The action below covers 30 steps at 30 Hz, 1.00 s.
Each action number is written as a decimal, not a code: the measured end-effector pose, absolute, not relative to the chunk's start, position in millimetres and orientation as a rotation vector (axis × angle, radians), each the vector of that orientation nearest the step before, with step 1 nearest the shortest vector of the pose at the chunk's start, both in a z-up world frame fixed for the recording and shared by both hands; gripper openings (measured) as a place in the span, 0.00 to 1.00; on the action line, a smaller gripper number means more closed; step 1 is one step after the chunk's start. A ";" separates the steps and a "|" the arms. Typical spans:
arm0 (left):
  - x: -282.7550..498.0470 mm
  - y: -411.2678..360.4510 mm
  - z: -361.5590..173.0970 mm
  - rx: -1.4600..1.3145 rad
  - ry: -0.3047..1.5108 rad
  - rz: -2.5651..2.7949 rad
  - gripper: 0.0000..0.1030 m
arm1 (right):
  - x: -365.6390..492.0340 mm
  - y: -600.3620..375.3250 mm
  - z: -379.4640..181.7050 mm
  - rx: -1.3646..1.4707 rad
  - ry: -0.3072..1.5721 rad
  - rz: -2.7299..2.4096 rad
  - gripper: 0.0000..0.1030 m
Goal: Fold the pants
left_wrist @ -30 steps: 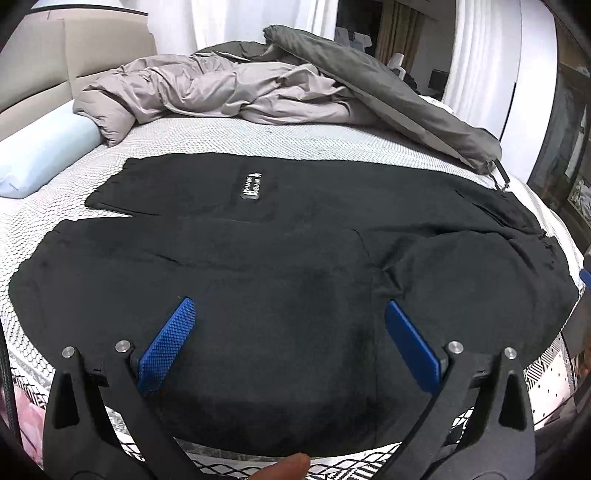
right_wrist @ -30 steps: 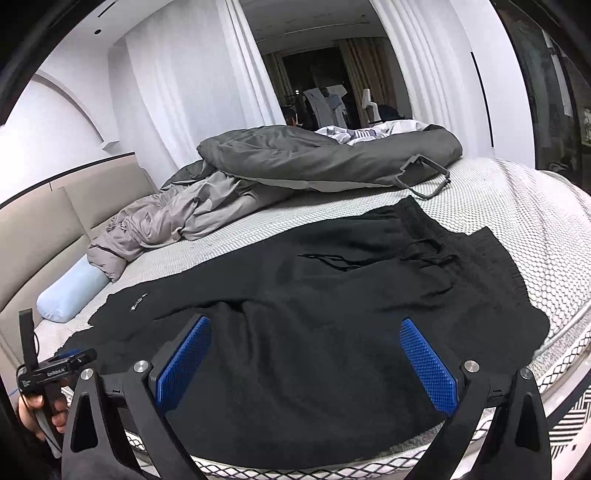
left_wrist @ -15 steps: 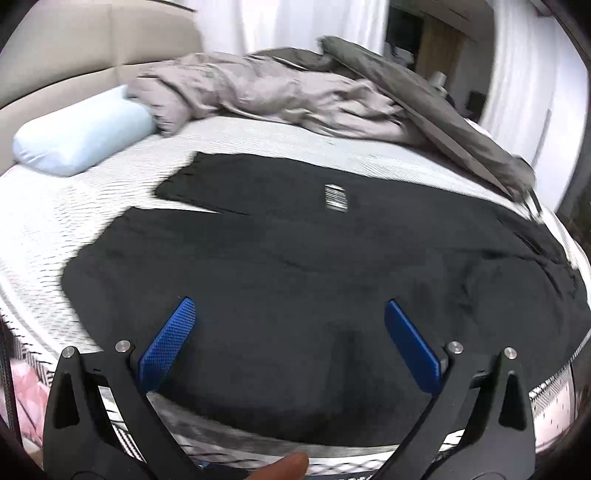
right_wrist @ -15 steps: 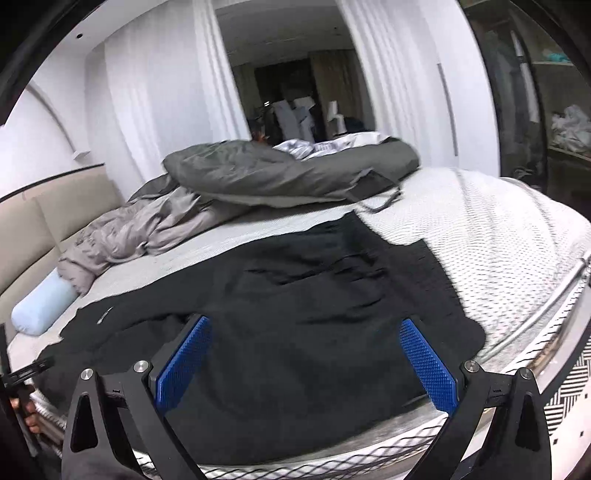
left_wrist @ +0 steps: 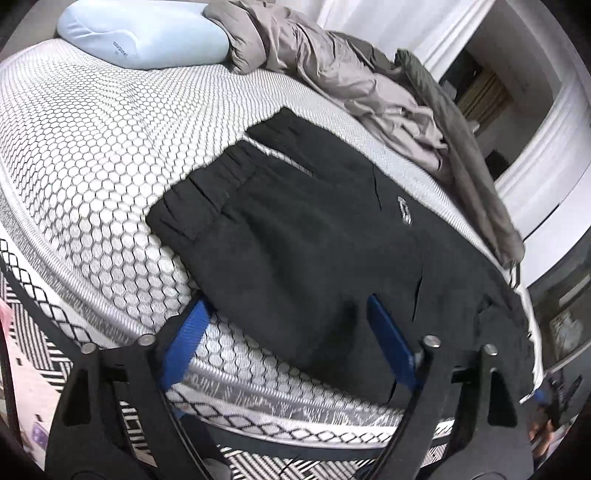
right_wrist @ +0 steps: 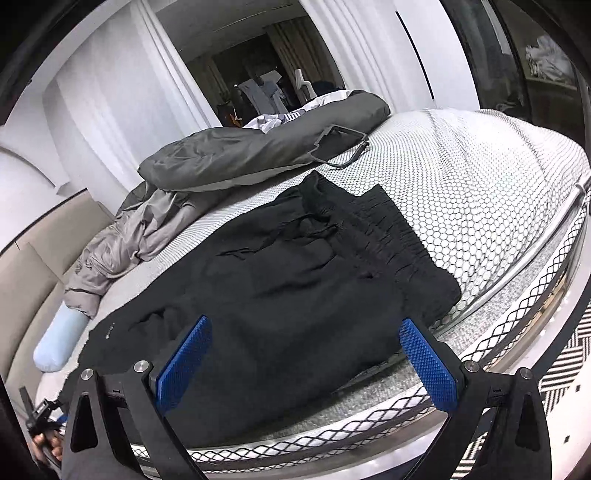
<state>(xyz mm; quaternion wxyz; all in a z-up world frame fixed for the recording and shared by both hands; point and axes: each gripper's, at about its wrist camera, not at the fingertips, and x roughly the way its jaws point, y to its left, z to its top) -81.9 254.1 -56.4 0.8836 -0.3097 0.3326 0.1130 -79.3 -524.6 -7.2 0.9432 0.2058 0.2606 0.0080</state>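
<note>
A pair of black pants point(left_wrist: 314, 236) lies spread flat along the near edge of the bed point(left_wrist: 85, 147), legs toward the headboard end and the gathered waistband point(right_wrist: 391, 236) toward the foot end. Nothing is folded yet.

Your left gripper point(left_wrist: 288, 343) hangs over the near edge at the leg cuffs. Its jaws are closing, with the edge of one leg between them, but the blue pads do not press the cloth yet. Your right gripper point(right_wrist: 306, 358) hovers over the near edge by the waistband, jaws wide apart and empty.

What could go wrong: the left jaws may catch only the top layer of the leg, or the mattress cover beneath, because the cloth lies flat and thin at the bed's rim. If you lift one end before the other, the pants may drag and bunch. The far leg sits slightly apart from the near one, so a fold could come out uneven.

The mattress has a white cover printed with black hexagons. At the far edge lie a crumpled grey duvet point(left_wrist: 332, 70) and a dark grey bag point(right_wrist: 258, 155). A pale blue pillow point(left_wrist: 147, 33) rests at the headboard corner. White curtains point(right_wrist: 122, 92) hang behind, and the floor has a black-and-white patterned rug point(right_wrist: 554, 406).
</note>
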 end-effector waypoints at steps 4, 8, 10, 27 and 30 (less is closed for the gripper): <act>-79.0 260.8 -51.8 -0.679 0.646 0.219 0.57 | -73.4 -516.5 -7.3 0.417 0.546 0.034 1.00; -61.4 253.4 -44.5 -0.678 0.637 0.199 0.49 | -70.5 -516.7 -10.9 0.426 0.569 0.031 1.00; -51.1 252.5 -46.0 -0.682 0.653 0.206 0.49 | -71.4 -523.5 -13.6 0.442 0.577 0.000 1.00; -7.9 248.9 -50.6 -0.727 0.637 0.248 0.12 | -54.0 -596.7 -43.1 0.885 0.550 0.041 0.65; -7.9 252.2 -57.9 -0.737 0.675 0.251 0.12 | -53.0 -593.5 -38.3 0.855 0.546 0.053 0.65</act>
